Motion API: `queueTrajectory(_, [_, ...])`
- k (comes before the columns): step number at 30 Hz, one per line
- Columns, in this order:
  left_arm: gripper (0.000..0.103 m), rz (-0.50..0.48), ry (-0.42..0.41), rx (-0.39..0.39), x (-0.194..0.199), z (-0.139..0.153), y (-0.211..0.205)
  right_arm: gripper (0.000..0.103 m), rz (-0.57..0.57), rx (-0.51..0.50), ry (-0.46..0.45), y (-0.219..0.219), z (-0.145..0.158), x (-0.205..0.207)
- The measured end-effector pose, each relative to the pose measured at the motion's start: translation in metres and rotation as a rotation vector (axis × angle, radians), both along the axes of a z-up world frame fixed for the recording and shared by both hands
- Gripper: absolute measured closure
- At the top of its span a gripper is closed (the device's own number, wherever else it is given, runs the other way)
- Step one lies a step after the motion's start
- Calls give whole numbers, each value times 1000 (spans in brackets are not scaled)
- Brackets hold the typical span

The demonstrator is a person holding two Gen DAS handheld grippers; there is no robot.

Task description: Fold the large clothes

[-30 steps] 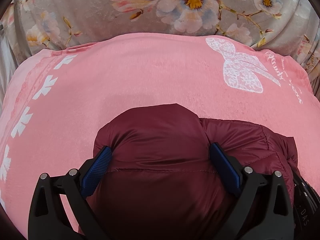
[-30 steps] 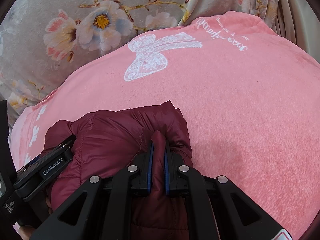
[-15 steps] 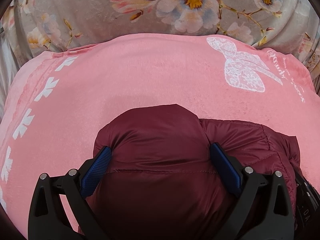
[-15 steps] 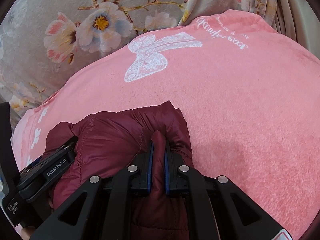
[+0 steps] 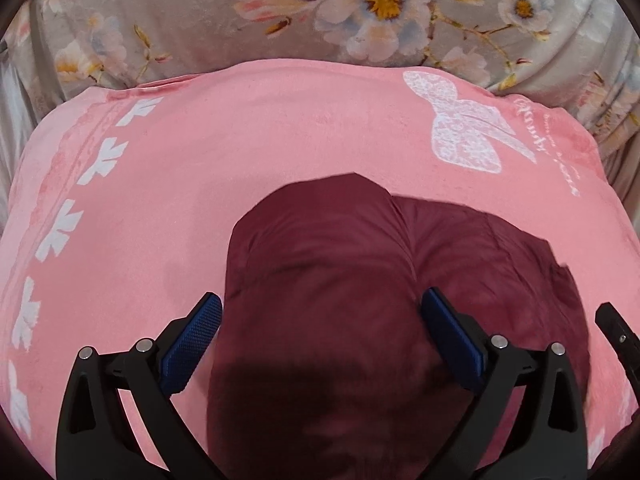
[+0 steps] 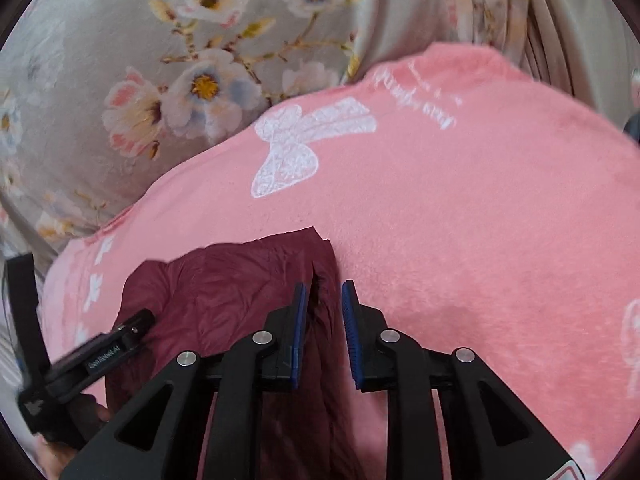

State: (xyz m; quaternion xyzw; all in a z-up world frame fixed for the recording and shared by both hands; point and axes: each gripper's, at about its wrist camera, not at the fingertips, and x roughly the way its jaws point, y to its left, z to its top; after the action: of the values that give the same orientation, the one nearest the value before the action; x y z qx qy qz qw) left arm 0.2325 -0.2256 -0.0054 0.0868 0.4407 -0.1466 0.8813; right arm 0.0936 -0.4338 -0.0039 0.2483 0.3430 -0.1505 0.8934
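Observation:
A dark red puffer jacket lies bunched on a pink blanket. My left gripper is open, its blue pads either side of the jacket's bulge; the left pad is just clear of the fabric. In the right wrist view the jacket lies at lower left on the pink blanket. My right gripper is open a little, with the jacket's edge between the pads but not pinched. The left gripper's body shows at the left edge.
The blanket has a white bow print and a row of white leaf shapes along its left border. Grey floral bedding lies beyond the blanket's far edge. The right gripper's body shows at the right edge.
My right gripper has opened and let go of the jacket's edge, and has drawn back a little. My left gripper stays open and has pulled back slightly from the jacket.

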Motion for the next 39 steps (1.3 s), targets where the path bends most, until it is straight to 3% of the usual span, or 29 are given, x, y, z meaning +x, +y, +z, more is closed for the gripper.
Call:
queueTrajectory(4, [5, -28, -59, 72, -33, 5, 0, 87, 122, -85, 67, 32, -8, -6])
queueTrajectory(7, [5, -36, -49, 84, -48, -5, 3, 89, 114, -149, 121, 37, -25, -12])
queueTrajectory(12, [5, -29, -41, 82, -56, -18, 10, 89, 70, -88, 151, 24, -47, -27])
queueTrajectory(16, [5, -40, -65, 100, -61, -21, 6, 87, 58, -37, 120, 20, -60, -37])
queueTrajectory(33, [5, -34, -133, 106, -71, -33, 4, 81, 49, 28, 82, 14, -65, -43])
queueTrajectory(37, [5, -35, -116, 103, -72, -30, 7, 80, 47, 38, 82, 12, -64, -44])
queueTrajectory(39, [5, -36, -77, 89, -73, -26, 12, 74, 47, 53, 95, 10, -59, -49])
